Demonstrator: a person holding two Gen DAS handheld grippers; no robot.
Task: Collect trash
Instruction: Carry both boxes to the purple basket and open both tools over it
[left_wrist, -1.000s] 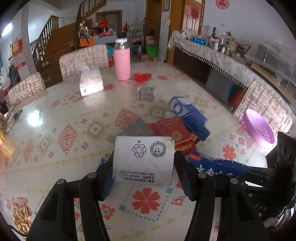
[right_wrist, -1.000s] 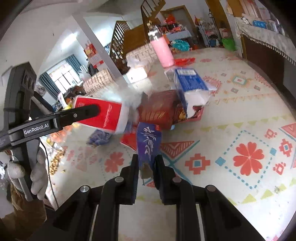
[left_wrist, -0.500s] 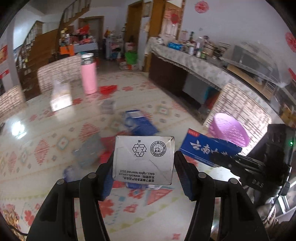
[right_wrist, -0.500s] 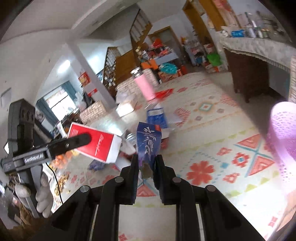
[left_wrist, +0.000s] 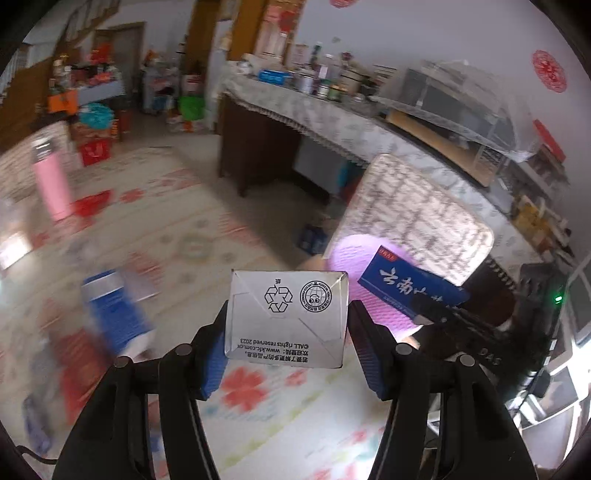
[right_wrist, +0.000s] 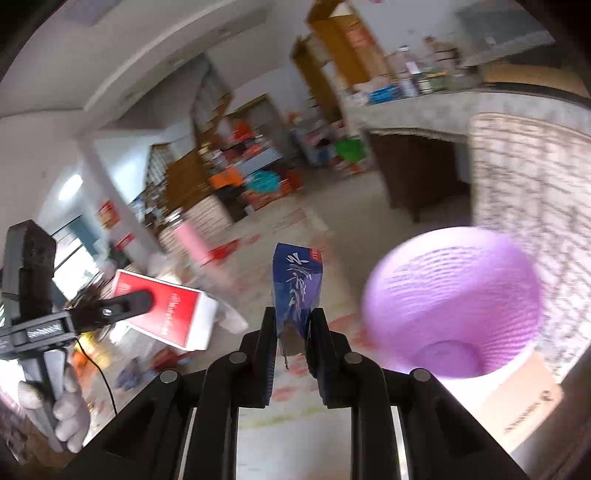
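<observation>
— Patterned tablecloth (left_wrist: 177, 229) below, blurred, a cluttered sideboard (left_wrist: 332, 114) behind. What does the left gripper (left_wrist: 286, 325) carry?

— A red-and-white carton (left_wrist: 286, 317), its white base with the recycling mark facing the camera, pinched between both blue pads.

— And the right gripper (right_wrist: 293, 332)?

— Its fingers stand narrow, clamped on the end of a slim blue box (right_wrist: 295, 288), held upright.

— Where is the bin?

— The purple basket (right_wrist: 450, 306) sits just right of the blue box, mouth open toward the camera, beside a woven chair back (right_wrist: 535, 177). More litter, a blue packet (left_wrist: 114, 314) among it, lies on the table.
</observation>
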